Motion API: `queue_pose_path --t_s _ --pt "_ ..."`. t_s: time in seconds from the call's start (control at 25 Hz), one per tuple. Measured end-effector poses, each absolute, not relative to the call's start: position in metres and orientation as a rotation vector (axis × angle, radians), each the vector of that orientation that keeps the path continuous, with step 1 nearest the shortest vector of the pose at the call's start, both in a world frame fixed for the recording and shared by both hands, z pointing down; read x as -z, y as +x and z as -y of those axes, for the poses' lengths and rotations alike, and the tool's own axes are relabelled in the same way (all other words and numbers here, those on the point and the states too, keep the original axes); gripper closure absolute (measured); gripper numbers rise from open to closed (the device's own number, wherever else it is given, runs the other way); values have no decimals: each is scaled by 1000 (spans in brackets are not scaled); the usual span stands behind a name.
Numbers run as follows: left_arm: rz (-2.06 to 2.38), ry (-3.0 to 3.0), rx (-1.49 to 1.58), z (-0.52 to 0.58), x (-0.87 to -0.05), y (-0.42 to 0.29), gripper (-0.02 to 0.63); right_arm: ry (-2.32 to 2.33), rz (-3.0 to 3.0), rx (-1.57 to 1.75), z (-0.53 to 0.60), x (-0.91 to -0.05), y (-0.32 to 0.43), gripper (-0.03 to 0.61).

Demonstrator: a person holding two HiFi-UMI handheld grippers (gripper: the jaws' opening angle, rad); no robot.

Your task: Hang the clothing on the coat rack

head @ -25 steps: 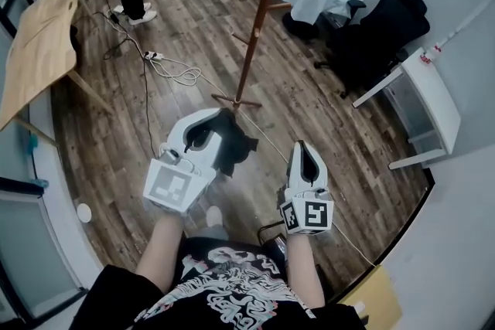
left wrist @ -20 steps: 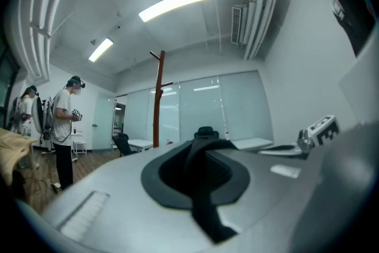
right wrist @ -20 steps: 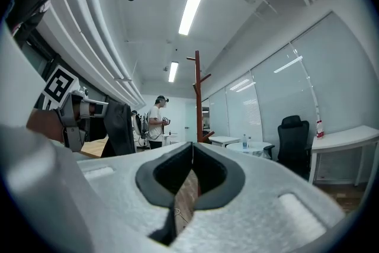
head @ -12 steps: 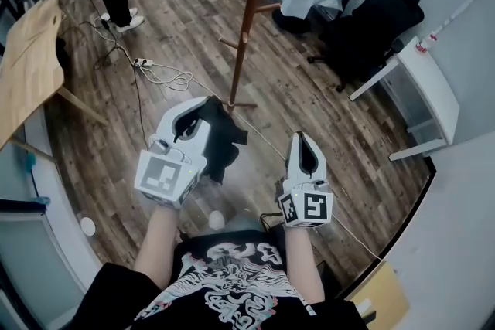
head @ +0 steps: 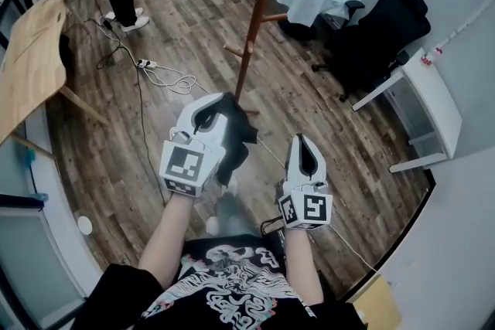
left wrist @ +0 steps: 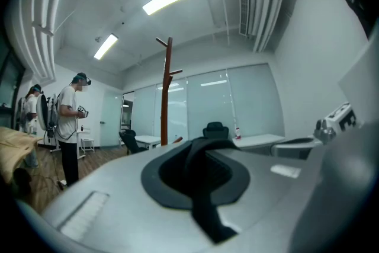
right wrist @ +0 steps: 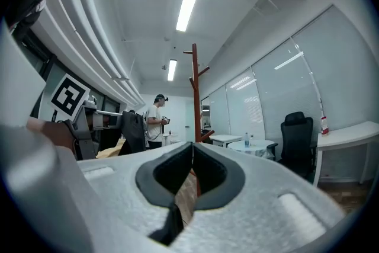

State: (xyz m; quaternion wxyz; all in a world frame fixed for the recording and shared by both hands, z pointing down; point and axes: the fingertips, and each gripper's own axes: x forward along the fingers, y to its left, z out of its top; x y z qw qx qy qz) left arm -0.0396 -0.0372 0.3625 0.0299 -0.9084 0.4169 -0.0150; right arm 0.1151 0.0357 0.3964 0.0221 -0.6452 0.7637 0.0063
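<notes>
Wood-plank floor (head: 193,19), office room. Brown coat rack (head: 251,42) stands just ahead of both grippers. Left gripper (head: 219,106) is clamped on the black clothing (head: 238,141), which hangs beside its jaws, near the rack's base. The pinched part is possibly a fold or strap. Right gripper (head: 304,143) has its jaws pressed together with nothing between them.
</notes>
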Motion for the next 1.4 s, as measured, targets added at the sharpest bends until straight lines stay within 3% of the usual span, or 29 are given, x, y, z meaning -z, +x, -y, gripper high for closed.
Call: queue_pose_path --t_s 0.8,1.28,1.4 --pt "-1191 -2862 27 129 -372 -4 620 -1992 -2368 29 75 -426 139 575" --pt "-1174 -2873 32 180 -368 9 619 -1904 -2599 166 140 -495 135 571" --pt "-1208 -2901 30 187 -364 12 619 -1879 -2692 210 151 -519 130 521"
